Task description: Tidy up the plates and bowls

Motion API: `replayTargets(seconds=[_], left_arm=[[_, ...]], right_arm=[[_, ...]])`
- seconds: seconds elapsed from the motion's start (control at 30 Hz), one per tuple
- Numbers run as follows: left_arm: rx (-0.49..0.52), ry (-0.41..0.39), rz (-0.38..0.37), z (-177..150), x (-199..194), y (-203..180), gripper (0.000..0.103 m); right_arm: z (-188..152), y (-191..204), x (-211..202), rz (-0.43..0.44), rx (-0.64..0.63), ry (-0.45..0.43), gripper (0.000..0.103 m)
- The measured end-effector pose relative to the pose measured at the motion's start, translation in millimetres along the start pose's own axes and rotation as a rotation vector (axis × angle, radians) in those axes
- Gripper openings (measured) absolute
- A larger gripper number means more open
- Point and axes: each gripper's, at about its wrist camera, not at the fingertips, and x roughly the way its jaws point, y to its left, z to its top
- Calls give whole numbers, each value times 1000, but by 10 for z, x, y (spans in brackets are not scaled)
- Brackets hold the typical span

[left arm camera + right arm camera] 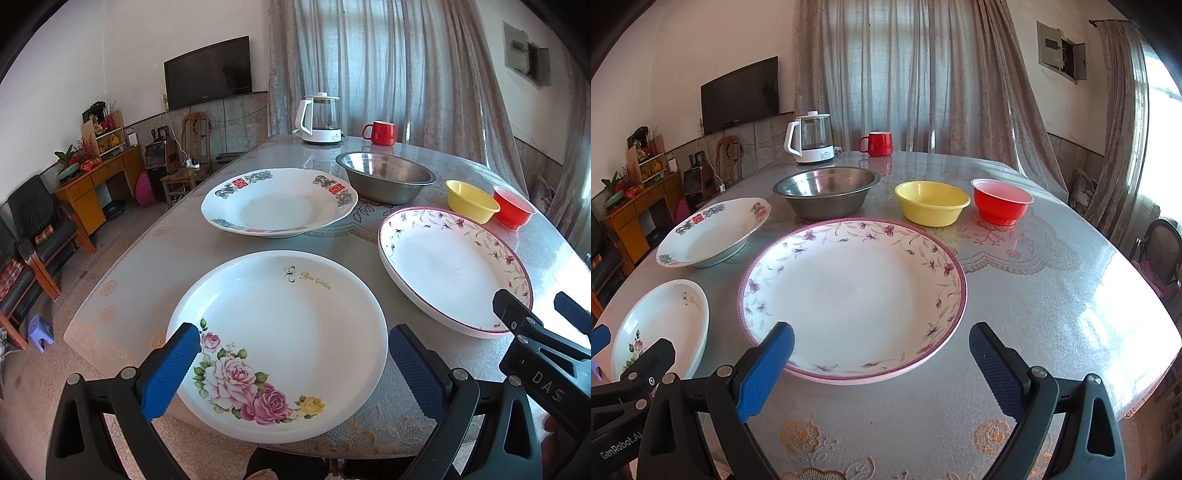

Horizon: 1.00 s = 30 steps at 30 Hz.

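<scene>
Rose plate (277, 343): nearest piece to the left gripper (293, 363), straight ahead of it and slightly below, at the near table edge; round, so no long axis to line up with.
Left gripper: jaws spread wide, holding nothing; blue pads (171, 369) sit either side of the rose plate's near half, apart from its rim as far as can be judged.
Vine-border plate (853, 295): to the right of the rose plate, well apart from it; directly ahead of the right gripper (882, 369).
Right gripper: jaws wide apart, empty; left pad overlaps this plate's near rim in view, contact not clear.
Nearer hand: left for the rose plate, right for the vine-border plate.
Scalloped plate (279, 201): beyond the rose plate, deeper, red characters on its rim.
Steel bowl (825, 192): beyond and right of the scalloped plate, close behind the vine-border plate.
Yellow bowl (931, 203): right of the steel bowl.
Red bowl (1001, 201): just beside the yellow bowl, further right.
Kettle (810, 138), red mug (877, 143): far table edge, beyond the steel bowl.
Table (1052, 295): glossy patterned cover.
Hard to make out: gap under plate rims for a finger; rose plate's near edge partly behind the pads; stacking order is a guess.
</scene>
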Motion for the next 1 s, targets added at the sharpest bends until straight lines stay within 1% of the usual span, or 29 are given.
replayTargets(seconds=[1.0], left_arm=[[-6,1,-3,10,-3,3,103]], right_arm=[[-2,-8,-35,3,-1,-7,97]])
